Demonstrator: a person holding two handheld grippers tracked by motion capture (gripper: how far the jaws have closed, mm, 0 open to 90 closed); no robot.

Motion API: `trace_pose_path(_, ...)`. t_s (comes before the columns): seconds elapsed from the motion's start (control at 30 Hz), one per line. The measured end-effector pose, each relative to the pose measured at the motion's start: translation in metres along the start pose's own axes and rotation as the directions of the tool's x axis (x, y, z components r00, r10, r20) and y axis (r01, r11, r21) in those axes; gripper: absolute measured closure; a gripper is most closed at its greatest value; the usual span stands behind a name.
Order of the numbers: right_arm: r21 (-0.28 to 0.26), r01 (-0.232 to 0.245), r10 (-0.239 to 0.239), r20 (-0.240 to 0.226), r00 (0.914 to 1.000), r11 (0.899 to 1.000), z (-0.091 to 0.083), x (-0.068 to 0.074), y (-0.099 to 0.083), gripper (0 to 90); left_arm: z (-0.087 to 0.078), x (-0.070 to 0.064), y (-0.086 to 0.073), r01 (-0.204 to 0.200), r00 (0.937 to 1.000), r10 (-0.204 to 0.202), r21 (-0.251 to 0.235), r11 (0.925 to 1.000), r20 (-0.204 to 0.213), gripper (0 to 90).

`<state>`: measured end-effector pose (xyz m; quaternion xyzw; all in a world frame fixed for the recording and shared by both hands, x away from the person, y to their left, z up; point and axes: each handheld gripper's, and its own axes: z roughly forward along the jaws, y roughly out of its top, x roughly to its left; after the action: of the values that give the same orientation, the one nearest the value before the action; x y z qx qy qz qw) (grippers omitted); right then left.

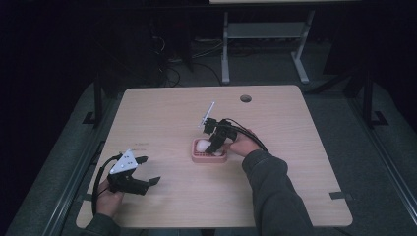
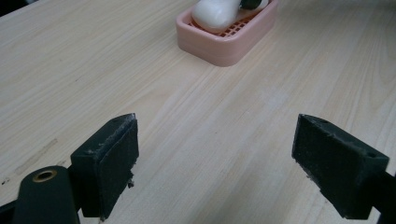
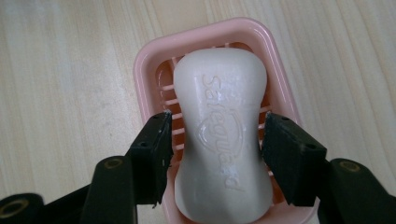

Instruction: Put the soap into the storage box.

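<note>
We see our right gripper [image 3: 215, 140] set around the white moulded bar of soap [image 3: 222, 140], which lies in the pink slotted plastic soap dish [image 3: 144, 65] mid-bench; whether its jaws actually press the soap, we cannot tell. Our left gripper [image 2: 215, 158] hangs released over the pale wooden bench [image 2: 93, 60], well apart from the dish.

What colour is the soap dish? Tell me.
Pink soap dish, with a white soap bar in it; clearest in the right gripper view.

Left gripper [image 2: 217, 158]: jaws spread wide, nothing between them, low over the bare wooden table [image 2: 84, 70]. Pink soap dish [image 2: 229, 35] lies beyond the jaws, well apart. White soap bar [image 2: 212, 13] rests in the dish, on its grid.
</note>
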<state>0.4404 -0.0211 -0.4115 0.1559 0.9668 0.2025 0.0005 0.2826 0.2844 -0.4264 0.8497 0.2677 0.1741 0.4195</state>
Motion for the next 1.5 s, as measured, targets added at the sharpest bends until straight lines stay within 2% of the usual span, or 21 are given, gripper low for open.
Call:
trace_pose_path(0.3, -0.022, -0.022, 0.023, 0.016, 0.9996, 1.0, -0.009, 0.0, -0.009, 39.0, 0.001, 0.001, 0.0, -0.002, 1.0, 0.002, 0.007, 1.0, 0.001, 14.1)
trace_pose_path(0.37, -0.032, -0.028, 0.028, 0.008, 0.9996, 0.999, -0.012, 0.0, -0.011, 39.6, 0.001, 0.001, 0.0, 0.0, 1.0, 0.0, 0.008, 1.0, -0.001, 14.1)
trace_pose_path(1.0, -0.086, -0.035, 0.039, 0.043, 0.9983, 0.996, -0.028, 0.004, -0.028, 38.4, 0.0, 0.002, -0.001, 0.001, 1.0, -0.001, 0.01, 0.9999, -0.006, 14.1)
trace_pose_path(1.5, -0.108, -0.042, 0.047, 0.046, 0.9978, 0.993, -0.039, 0.008, -0.037, 37.5, 0.001, 0.001, -0.001, 0.008, 1.0, -0.008, 0.008, 0.9999, -0.005, 14.1)
